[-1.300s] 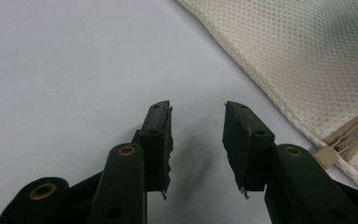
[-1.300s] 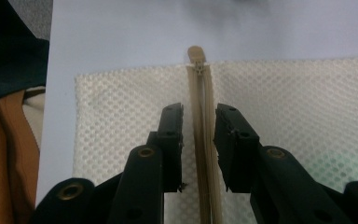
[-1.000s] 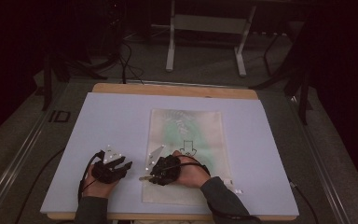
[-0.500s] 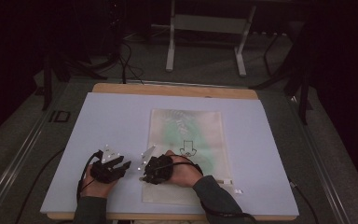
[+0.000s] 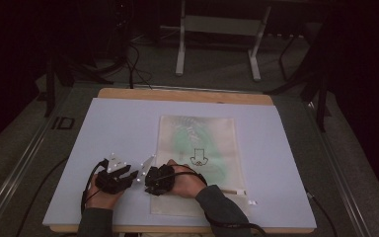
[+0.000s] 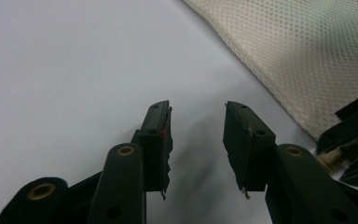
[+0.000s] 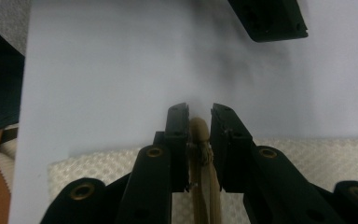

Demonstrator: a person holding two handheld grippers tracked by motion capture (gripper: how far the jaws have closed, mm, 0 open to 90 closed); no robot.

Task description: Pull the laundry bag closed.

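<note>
Mesh bag (image 5: 197, 163) laid flat on table (image 5: 118, 123) | tan zipper pull (image 7: 200, 133) pinched by right gripper (image 7: 199, 122) | left gripper (image 6: 196, 122) held agape, empty | steady straight pull advised.

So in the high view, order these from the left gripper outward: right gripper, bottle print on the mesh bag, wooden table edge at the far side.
1. right gripper, just beside it
2. bottle print, mid-bag
3. wooden table edge, far side

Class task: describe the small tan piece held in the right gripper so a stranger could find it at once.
Start at the pale sheet on the table, then the cream mesh bag lying on it. At the bag's near left corner, the right gripper pinches a tan zipper pull. It is smooth and brown, unlike the white netting.
</note>
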